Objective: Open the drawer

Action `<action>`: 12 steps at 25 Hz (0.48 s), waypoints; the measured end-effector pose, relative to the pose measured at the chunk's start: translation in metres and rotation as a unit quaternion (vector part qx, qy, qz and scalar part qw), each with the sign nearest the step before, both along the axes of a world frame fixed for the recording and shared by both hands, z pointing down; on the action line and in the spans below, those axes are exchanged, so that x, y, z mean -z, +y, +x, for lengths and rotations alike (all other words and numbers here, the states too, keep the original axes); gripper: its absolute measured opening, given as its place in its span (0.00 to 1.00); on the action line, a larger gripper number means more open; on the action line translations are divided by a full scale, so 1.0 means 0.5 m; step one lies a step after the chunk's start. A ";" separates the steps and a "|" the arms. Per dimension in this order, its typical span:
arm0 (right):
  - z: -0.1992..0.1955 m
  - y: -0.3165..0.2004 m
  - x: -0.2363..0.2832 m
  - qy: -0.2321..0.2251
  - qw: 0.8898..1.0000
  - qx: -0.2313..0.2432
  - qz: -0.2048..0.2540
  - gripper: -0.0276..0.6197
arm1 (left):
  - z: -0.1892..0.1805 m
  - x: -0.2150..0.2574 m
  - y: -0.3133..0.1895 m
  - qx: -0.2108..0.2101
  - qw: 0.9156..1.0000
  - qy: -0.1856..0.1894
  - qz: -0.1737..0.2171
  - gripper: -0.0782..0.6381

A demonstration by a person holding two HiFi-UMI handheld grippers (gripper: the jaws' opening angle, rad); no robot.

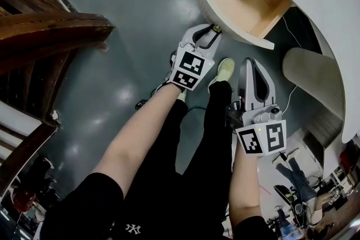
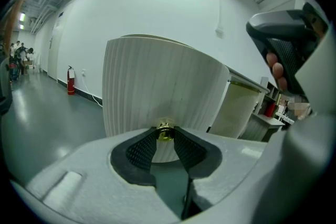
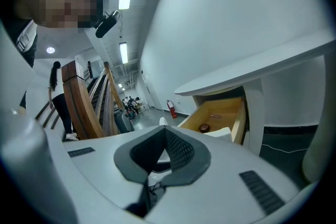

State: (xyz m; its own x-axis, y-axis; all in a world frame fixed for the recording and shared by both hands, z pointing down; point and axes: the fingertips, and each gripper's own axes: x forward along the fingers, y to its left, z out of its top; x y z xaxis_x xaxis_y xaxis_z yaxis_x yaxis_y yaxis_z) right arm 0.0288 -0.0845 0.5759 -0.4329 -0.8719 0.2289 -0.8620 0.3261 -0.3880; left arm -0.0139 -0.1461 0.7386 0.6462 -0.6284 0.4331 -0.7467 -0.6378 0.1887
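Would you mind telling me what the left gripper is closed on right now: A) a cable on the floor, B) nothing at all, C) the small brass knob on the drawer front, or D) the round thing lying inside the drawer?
C: the left gripper view shows the left gripper with its jaw tips pinched on the small brass knob of the drawer, which stands pulled out.
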 end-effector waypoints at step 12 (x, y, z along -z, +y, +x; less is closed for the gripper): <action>-0.021 0.018 0.027 0.009 1.000 -0.003 -0.004 0.07 | -0.030 0.005 0.021 0.000 1.000 0.000 -0.021 0.26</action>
